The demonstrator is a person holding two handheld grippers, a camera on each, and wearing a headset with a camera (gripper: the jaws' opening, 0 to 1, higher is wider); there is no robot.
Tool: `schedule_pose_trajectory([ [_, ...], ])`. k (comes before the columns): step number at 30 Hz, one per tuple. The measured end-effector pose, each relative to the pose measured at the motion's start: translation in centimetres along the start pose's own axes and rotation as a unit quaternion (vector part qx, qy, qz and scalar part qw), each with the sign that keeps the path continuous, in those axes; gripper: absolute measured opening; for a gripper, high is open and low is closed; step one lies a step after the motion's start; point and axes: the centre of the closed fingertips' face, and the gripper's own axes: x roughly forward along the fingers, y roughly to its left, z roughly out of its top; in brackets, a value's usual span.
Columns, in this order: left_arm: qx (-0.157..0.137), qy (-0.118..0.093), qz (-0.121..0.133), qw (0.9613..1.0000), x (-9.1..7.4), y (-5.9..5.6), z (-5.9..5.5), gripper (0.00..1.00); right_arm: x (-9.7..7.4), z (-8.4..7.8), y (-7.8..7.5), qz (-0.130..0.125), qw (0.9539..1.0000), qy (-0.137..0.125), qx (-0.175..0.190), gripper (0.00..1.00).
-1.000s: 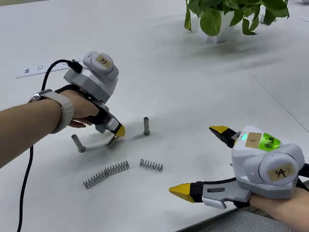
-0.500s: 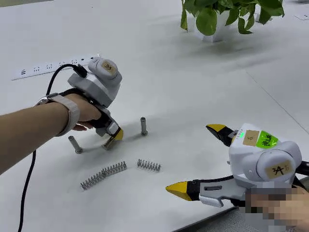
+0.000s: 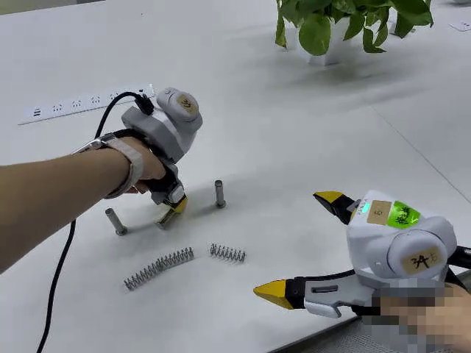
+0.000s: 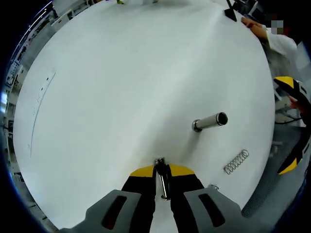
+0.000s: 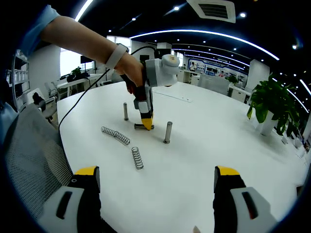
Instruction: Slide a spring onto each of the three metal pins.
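My left gripper (image 3: 175, 208) is shut on a metal pin (image 3: 165, 218) that leans low against the white table (image 3: 294, 132); the same pin (image 4: 163, 182) runs between the closed yellow tips. Two more pins stand upright, one (image 3: 219, 193) just right of the left gripper and one (image 3: 114, 220) to its left. In front of them lie a long spring (image 3: 158, 266) and a short spring (image 3: 227, 253). My right gripper (image 3: 298, 245) hovers open near the front right, holding nothing. Its view shows the left gripper (image 5: 146, 121), the short spring (image 5: 137, 158) and the long spring (image 5: 115, 135).
A potted plant (image 3: 346, 22) stands at the far right. A power strip (image 3: 81, 103) lies at the far left, and a black cable (image 3: 62, 272) trails from the left gripper. The table's front edge (image 3: 309, 334) runs close under the right gripper.
The left hand has leaned over to the right above the pin, with its tips staying on the pin. The right gripper has hardly moved.
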Motion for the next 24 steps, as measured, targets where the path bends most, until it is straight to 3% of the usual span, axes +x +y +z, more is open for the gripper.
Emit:
schedule_pose_trajectory([
  [5, 0.007, 0.002, 0.009, 0.9999, -0.2, 0.2, -0.3, 0.08, 0.0, 0.2, 0.1, -0.002, 1.0000, -0.001, -0.002, 0.99],
  [14, -0.030, -0.050, -0.020, 0.9981, -0.3, 0.5, -0.6, 0.07, 0.1, 0.3, 0.2, 0.001, 1.0000, 0.000, -0.004, 0.99],
  [24, -0.043, -0.099, -0.033, 0.9937, -1.9, 0.7, -0.1, 0.07, 0.2, 0.3, 0.5, 0.005, 1.0000, 0.002, -0.006, 0.99],
])
